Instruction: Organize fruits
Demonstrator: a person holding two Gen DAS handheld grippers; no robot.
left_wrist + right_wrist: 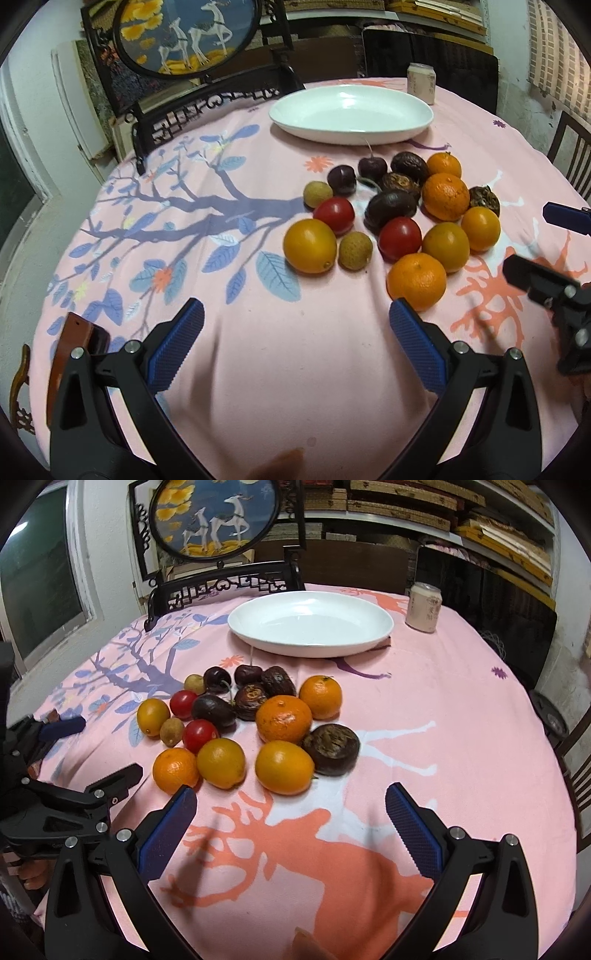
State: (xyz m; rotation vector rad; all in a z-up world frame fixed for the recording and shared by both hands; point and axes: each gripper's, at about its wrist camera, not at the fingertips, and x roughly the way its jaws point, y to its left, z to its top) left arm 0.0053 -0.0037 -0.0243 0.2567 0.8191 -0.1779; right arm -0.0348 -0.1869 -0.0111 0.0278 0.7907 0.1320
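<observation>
From my left wrist camera, the left hand-held gripper (295,321) stands with its blue pads spread wide and nothing between them, over bare pink tabletop (258,369). The fruit cluster (399,214) lies at about 1 o'clock from it, with the nearest mandarin (416,280) just beside the right pad's tip. The white plate (351,112) sits beyond the fruit at 12 o'clock, with no fruit in it, and a pale can (422,83) stands just behind its far rim.

This view alone shows me a brown wooden object (79,343) at the tabletop edge at 8 o'clock (I cannot tell what it is), and the right hand-held gripper (546,243) entering at 3 o'clock, its two fingers apart.

My right wrist camera gives the right hand-held gripper (291,805) plainly: pads wide apart, empty, above the coral deer print. Here the fruit (251,723) sits at 11 to 12 o'clock, and a yellow-orange citrus (284,768) is the closest piece between the fingertips' line. A dark wrinkled fruit (331,749) touches that citrus at its 2 o'clock; the left camera shows it only partly, behind the mandarins. The plate (310,622) is at 12 o'clock, the can (423,607) at 1 o'clock, standing clear of the plate here. The left hand-held gripper (99,755) shows at 9 o'clock, fingers parted.
</observation>
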